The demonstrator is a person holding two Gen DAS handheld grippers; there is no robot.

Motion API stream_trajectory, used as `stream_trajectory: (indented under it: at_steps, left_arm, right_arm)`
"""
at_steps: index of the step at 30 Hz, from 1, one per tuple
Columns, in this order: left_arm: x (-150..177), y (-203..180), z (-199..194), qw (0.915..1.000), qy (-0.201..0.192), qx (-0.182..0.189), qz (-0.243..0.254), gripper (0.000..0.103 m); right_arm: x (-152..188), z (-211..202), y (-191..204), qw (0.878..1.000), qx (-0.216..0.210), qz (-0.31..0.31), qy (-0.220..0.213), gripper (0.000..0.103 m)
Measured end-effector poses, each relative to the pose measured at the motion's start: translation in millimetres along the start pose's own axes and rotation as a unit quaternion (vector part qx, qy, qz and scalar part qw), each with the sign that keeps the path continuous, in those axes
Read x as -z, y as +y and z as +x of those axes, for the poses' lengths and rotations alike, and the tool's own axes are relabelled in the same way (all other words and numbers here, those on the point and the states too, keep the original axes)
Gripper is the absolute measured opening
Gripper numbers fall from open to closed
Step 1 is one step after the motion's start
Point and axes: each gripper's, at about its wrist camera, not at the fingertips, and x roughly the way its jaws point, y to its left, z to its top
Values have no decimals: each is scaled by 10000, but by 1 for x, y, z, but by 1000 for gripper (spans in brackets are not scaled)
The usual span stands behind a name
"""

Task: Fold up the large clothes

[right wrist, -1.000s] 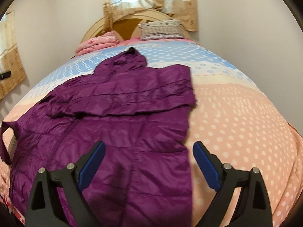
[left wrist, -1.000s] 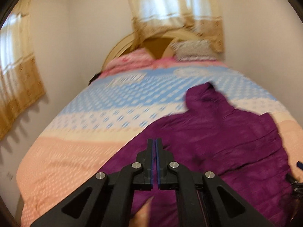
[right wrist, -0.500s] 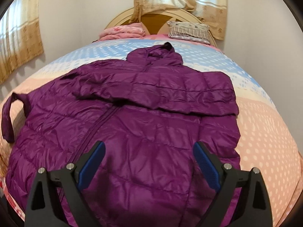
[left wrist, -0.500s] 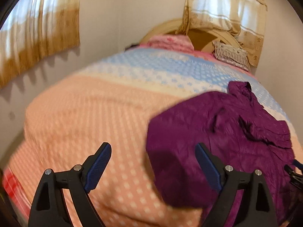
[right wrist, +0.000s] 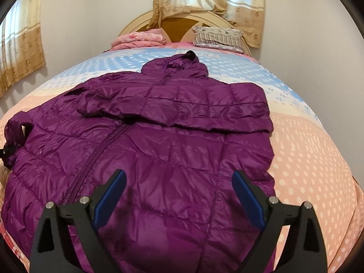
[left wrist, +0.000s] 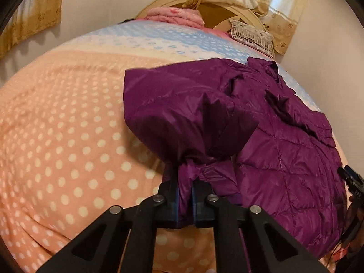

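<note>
A purple hooded puffer jacket [right wrist: 173, 141] lies front up on the bed, hood toward the headboard, right sleeve folded across the chest. My left gripper [left wrist: 185, 193] is shut on the cuff of the jacket's left sleeve [left wrist: 182, 122], holding it lifted at the jacket's left side. In the right wrist view that sleeve [right wrist: 13, 127] loops up at the far left. My right gripper [right wrist: 179, 195] is open and empty, hovering over the jacket's lower front.
The bed [right wrist: 318, 159] has a spotted peach and blue cover. A folded pink blanket [right wrist: 138, 39] and a striped pillow [right wrist: 218, 37] lie by the headboard. Curtained windows hang behind and on the left wall [right wrist: 20, 45].
My left gripper was open half a second ago and has closed on the sleeve cuff, lifting it. My right gripper stayed open and shifted left over the jacket's middle.
</note>
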Motion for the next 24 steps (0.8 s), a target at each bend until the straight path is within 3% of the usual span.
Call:
stream_trajectory:
  at_steps: [2,3,6,10,17,24]
  left_arm:
    - [-6,-3,-12,9994,-160,-231,186,6]
    - [-13,-7,-23,9974,-329,-503,391,6]
    - [-38,-16,-55,9905,-789,-848,736,5]
    - [-79,-39,-86,9802,-1245,-1012,1157,5]
    - [-136,-118,-108,9649,-1759,-554,1870,5]
    - [-118,-234,-68,9471,-1599,434,2747,8]
  right_arm:
    - [1,0,-5,10000,22,68,-17,96]
    - [0,1,-8,9999,38,105,-16,96]
    - [-2,2,-21,9996,93,255,-10,96]
    - [-5,0,-39,9988,176,460,-66,96]
    - [-7,-5,-70,9959,378,813,-143,96]
    - [4,-2,-86,9941,434,992,-50,96]
